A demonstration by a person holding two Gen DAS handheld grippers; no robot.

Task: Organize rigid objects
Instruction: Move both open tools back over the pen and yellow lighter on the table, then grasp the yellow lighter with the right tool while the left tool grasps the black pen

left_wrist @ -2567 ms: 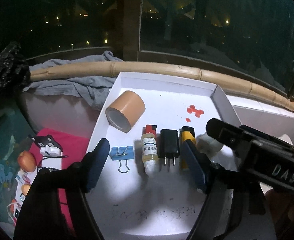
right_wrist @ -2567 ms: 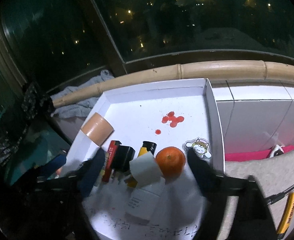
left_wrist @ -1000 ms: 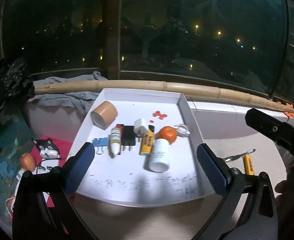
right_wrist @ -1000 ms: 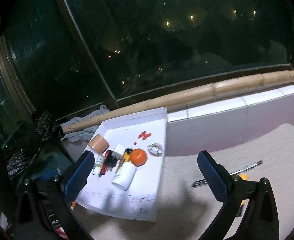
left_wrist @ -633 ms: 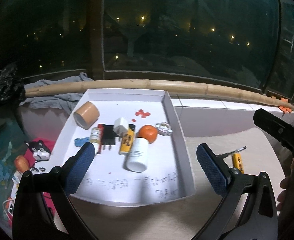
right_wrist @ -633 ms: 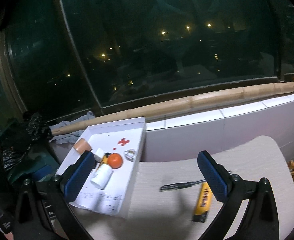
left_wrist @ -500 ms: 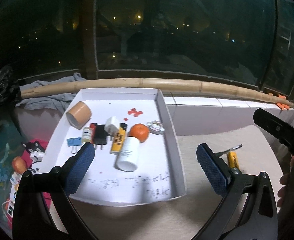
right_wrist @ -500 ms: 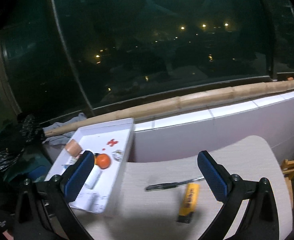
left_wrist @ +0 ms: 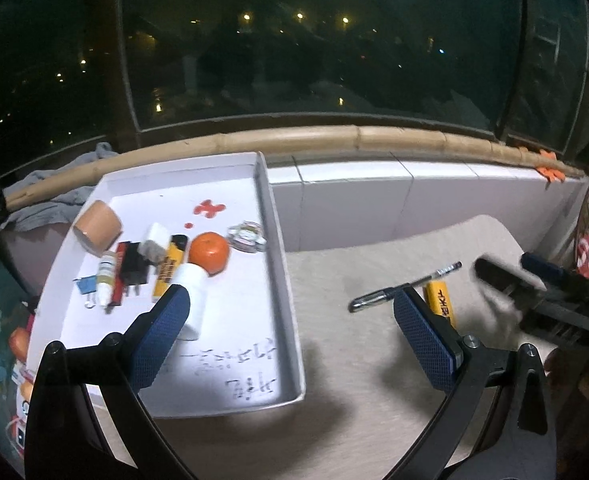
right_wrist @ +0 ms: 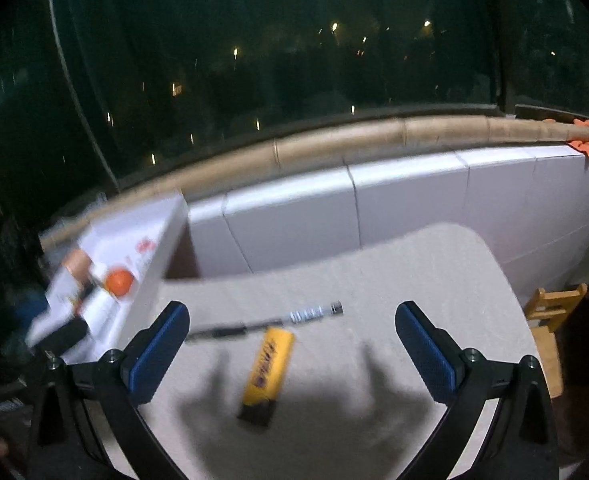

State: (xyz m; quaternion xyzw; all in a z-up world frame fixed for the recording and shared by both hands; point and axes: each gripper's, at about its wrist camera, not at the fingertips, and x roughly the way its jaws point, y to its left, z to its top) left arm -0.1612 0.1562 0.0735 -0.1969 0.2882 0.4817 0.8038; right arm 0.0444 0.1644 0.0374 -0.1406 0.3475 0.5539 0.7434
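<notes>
right wrist, yellow lighter (right_wrist: 268,372) between spread fingers (right_wrist: 158,350)

Ahead of the gripper, dark night windows (right_wrist: 278,60) show scattered city lights. Below them a bamboo pole (right_wrist: 414,130) tops a white tiled ledge (right_wrist: 410,196); the pale tabletop (right_wrist: 394,280) lies nearer.

Both grippers (left_wrist: 294,336) (right_wrist: 292,344) wide apart, empty

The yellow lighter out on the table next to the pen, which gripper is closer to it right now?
Right. The right gripper hangs open directly over the yellow lighter; the left gripper faces the tray's edge, lighter beyond its right finger.
</notes>
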